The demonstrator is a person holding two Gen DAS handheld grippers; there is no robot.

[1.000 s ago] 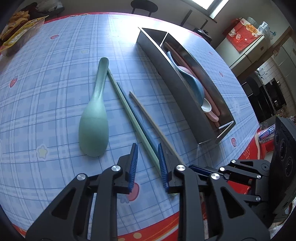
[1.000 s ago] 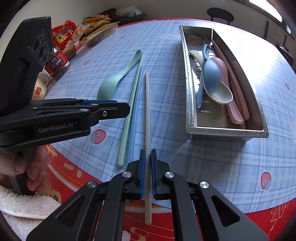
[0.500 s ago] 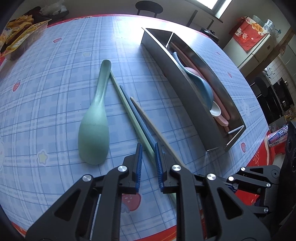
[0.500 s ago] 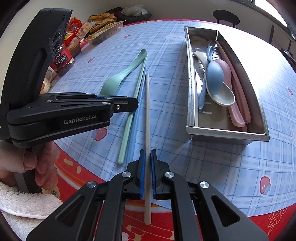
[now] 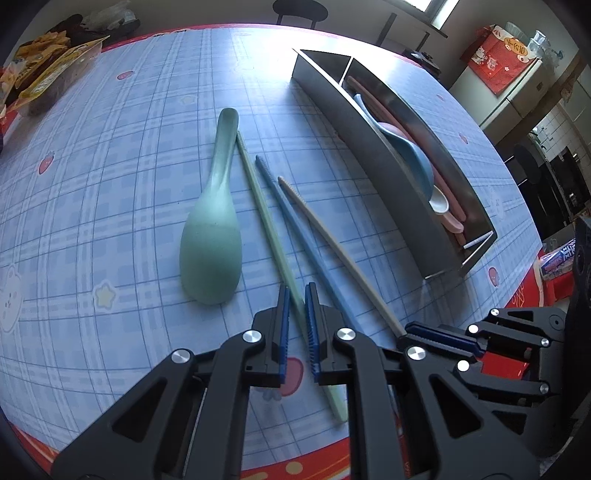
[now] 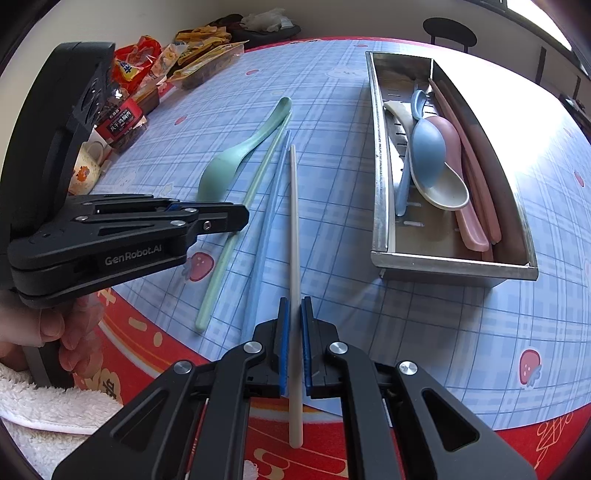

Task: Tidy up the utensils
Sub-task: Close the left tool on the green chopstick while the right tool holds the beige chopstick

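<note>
My right gripper (image 6: 294, 306) is shut on a beige chopstick (image 6: 293, 221), seen in the left wrist view (image 5: 332, 251) too. My left gripper (image 5: 296, 299) has narrowed around a green chopstick (image 5: 262, 206) on the table, with a small gap still showing; it appears from the side in the right wrist view (image 6: 236, 218). A blue chopstick (image 5: 291, 214) lies between the two. A green spoon (image 5: 212, 236) lies to the left. A steel utensil tray (image 6: 380, 177) holds blue, beige and pink spoons and pink chopsticks.
Snack packets (image 6: 192, 55) and a mug (image 6: 85, 166) stand at the table's far left. The red table edge (image 6: 406, 417) runs just under my grippers. A stool (image 5: 299, 9) stands beyond the table.
My left gripper has moved forward over the green chopstick and its jaws have narrowed around it. My right gripper still holds the beige chopstick, nearly unmoved.
</note>
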